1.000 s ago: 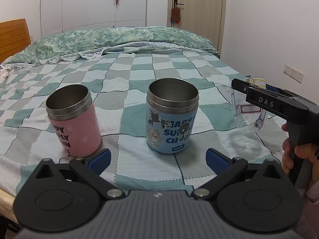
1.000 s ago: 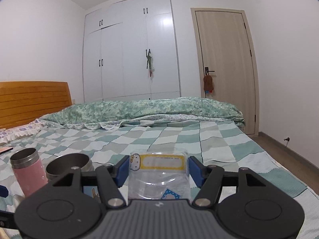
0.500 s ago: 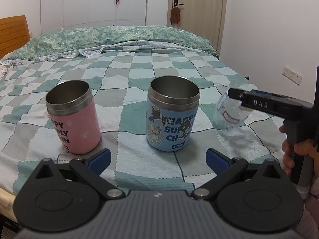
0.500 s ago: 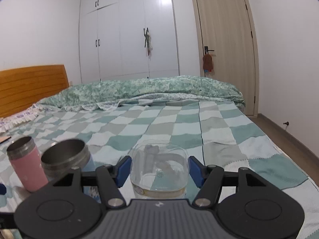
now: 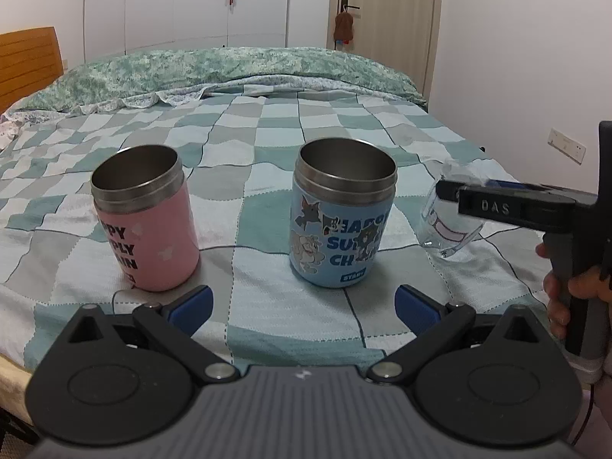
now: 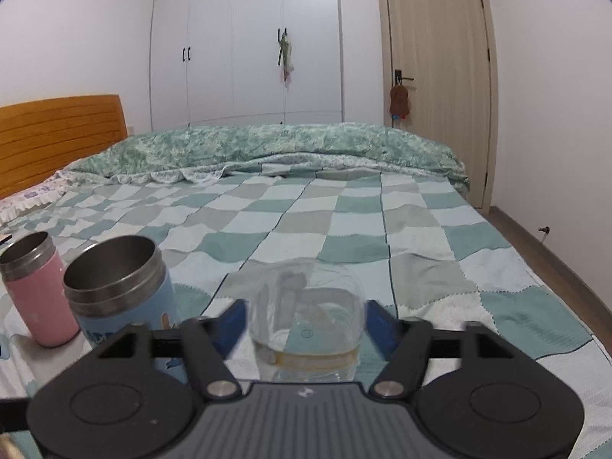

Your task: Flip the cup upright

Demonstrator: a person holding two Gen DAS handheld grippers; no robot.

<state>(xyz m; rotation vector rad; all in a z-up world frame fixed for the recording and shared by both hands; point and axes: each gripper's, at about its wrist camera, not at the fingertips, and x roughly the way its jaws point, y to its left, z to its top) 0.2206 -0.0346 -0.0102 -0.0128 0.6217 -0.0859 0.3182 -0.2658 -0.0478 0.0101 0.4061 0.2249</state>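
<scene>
clear cup blurs between right gripper fingers, base hidden.

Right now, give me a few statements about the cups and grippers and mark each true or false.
1. The right gripper holds the clear cup. True.
2. The pink cup lies on its side. False: it stands upright, mouth up.
3. The blue cup stands between the pink and clear cups. True.
4. The left gripper grips the blue cup. False: it is open, holding nothing.
</scene>
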